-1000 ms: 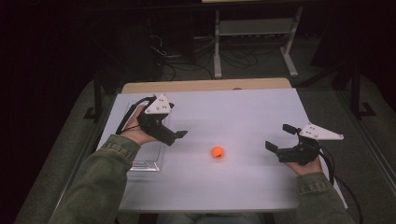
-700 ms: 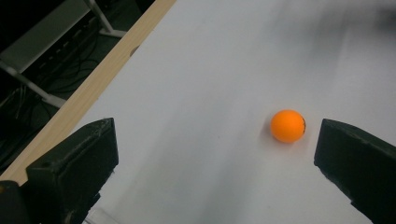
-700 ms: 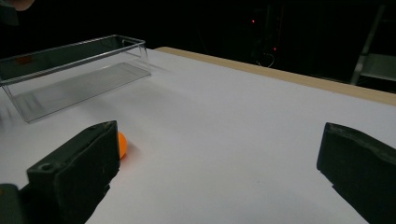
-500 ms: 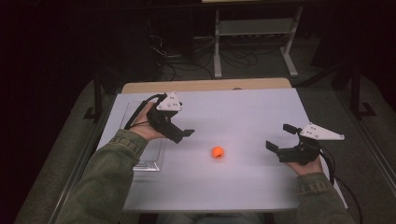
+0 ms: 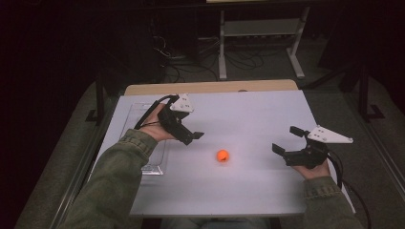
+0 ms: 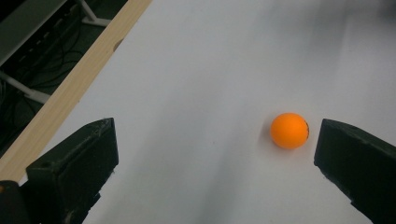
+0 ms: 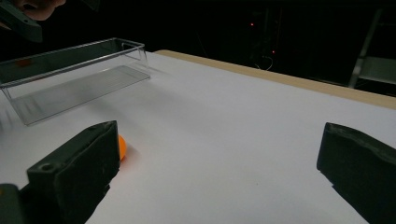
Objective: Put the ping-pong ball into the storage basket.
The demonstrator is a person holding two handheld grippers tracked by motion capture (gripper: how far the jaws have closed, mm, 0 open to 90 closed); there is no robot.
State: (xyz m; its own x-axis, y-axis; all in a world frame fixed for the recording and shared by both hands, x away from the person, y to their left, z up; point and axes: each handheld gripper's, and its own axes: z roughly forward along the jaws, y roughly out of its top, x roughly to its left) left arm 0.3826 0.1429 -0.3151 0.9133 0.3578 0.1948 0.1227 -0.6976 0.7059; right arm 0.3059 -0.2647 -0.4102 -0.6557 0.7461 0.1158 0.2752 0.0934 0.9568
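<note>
An orange ball (image 5: pixel 222 155) is lying on the white tabletop (image 5: pixel 248 114), roughly midway between the two hands and a little nearer the person's edge. The left tongs (image 5: pixel 195 137) are hanging just above the tabletop, up and to the left of the ball, with the jaws spread wide apart and gripping nothing; in the left gripper view the ball (image 6: pixel 289 130) is sitting on the bare surface between the two black jaws, close beside the right-hand one but apart from it. The left hand (image 5: pixel 155 125) is wrapping around the tool's body, and a green sleeve (image 5: pixel 119 176) is reaching in from the bottom edge. The right tongs (image 5: pixel 286 140) are hovering at the right side of the tabletop, well apart from the ball, pointing toward it, with the jaws likewise spread and empty. In the right gripper view the ball (image 7: pixel 121 147) is peeking out from behind the left-hand jaw, partly hidden by it. A clear plastic box (image 7: pixel 74 74) is standing on the far-left part of the tabletop in that view; in the high view it is lying along the left side, partly under the left forearm. A wooden strip (image 5: pixel 210 87) is running along the tabletop's far edge
</note>
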